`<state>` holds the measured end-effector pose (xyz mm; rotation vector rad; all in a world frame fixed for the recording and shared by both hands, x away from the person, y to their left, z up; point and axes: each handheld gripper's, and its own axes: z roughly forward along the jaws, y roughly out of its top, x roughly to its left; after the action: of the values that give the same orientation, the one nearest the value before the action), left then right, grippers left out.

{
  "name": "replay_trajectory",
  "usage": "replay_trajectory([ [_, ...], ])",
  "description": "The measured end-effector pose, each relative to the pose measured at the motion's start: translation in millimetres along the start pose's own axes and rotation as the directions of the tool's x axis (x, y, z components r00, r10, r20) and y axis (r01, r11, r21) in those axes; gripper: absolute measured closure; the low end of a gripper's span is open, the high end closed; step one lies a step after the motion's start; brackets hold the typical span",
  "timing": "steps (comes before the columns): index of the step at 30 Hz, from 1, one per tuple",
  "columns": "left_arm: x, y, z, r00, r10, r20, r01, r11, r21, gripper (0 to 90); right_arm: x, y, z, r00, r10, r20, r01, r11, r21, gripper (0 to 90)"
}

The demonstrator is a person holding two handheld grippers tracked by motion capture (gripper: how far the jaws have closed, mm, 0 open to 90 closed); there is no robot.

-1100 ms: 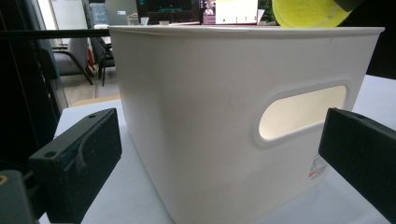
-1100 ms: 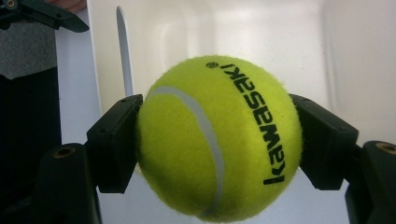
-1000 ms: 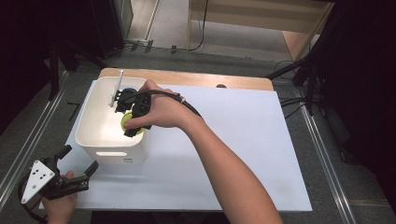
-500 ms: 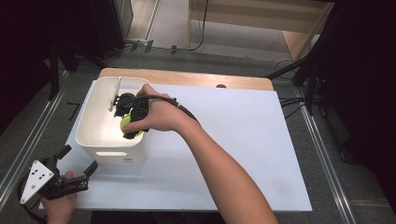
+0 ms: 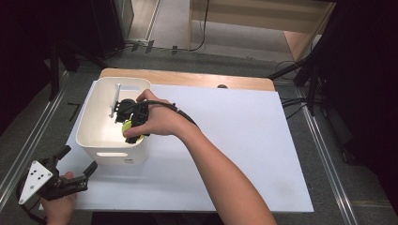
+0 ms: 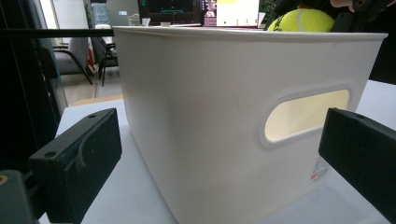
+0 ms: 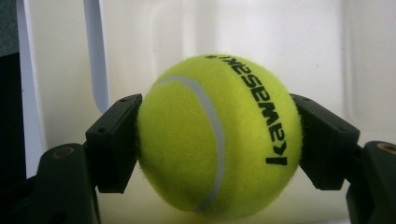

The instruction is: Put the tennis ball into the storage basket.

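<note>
since the right gripper [image 5: 126,127] is already down inside the white bin [image 5: 94,140], the whole next move comes down to one thing: the bin floor sits straight below the tennis ball [image 7: 218,135], so the release is basically vertical. in the right gripper view the ball is wedged between the two black pads, one on each side, and they look like they're touching the felt. the jaws have just been easing apart a hair with the ball between them, so i'd guess the drop is starting, though i can't tell from here if the ball is resting on the floor yet or hanging just above it.

from the high view the ball [image 5: 126,126] is at the near right part of the bin, roughly 4 o'clock from the bin's centre, close to the right wall. a ball has no long axis to worry about, so it can roll anywhere once free.

the left gripper [image 5: 75,176] hangs out on the surface [image 5: 244,140] at about 7 o'clock from the bin, jaws wide apart, holding nothing, looking at the bin's handle slot [image 6: 306,114]. the right hand [image 5: 157,119] is clearly the nearer one and the only one in play.
</note>
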<state>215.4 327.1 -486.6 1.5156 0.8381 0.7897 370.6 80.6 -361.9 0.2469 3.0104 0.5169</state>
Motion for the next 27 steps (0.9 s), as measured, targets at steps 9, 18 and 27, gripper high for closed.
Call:
replay_trajectory([
  [9, -1.3, 0.0, 1.5, 1.0, 0.006, -0.001, -0.006, 1.0, 0.005, 0.0, -2.5, -9.7, -13.1, 0.9991, 0.034, 0.024, -0.034, 0.999, 0.004, 9.0],
  [18, -1.5, 0.0, 1.5, 1.0, 0.005, -0.002, -0.005, 1.0, 0.008, 0.0, -3.4, -26.8, -34.0, 0.9935, 0.084, 0.077, -0.081, 0.996, -0.041, 9.0],
  [27, -1.5, 0.0, 1.6, 1.0, 0.004, -0.002, -0.004, 1.0, 0.008, 0.0, -7.9, -55.3, -42.3, 0.988, 0.136, 0.074, -0.13, 0.989, -0.075, 1.3],
])
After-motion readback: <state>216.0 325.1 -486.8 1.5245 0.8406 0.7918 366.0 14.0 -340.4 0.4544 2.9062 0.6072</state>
